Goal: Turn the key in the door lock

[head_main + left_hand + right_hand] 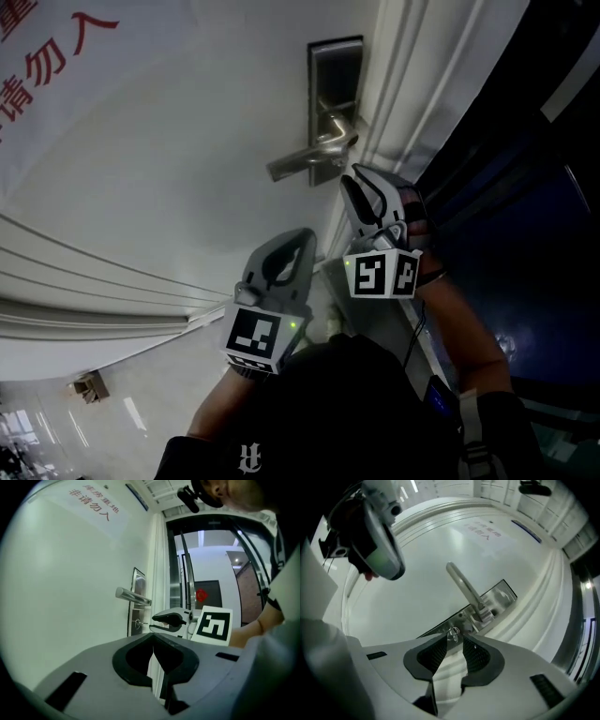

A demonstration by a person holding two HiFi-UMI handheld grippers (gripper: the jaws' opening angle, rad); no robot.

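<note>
Right gripper [453, 639]: jaws released, one tip on either side of the key [453, 632]. As far as I can judge, they are not clamped on it.

The key sits in the lock plate [504, 593], below the lever handle [461, 585], on the door [417, 573]. Its shaft runs straight out of the door face toward my right jaws, in line with their reach. The ring end lies dead ahead at the tips.

Left gripper [152, 638]: jaws clenched on nothing, held well back from the lock. The right gripper is the nearer.

Next move, in my judgement: close on the ring end, then rotate about the shaft axis.
</note>
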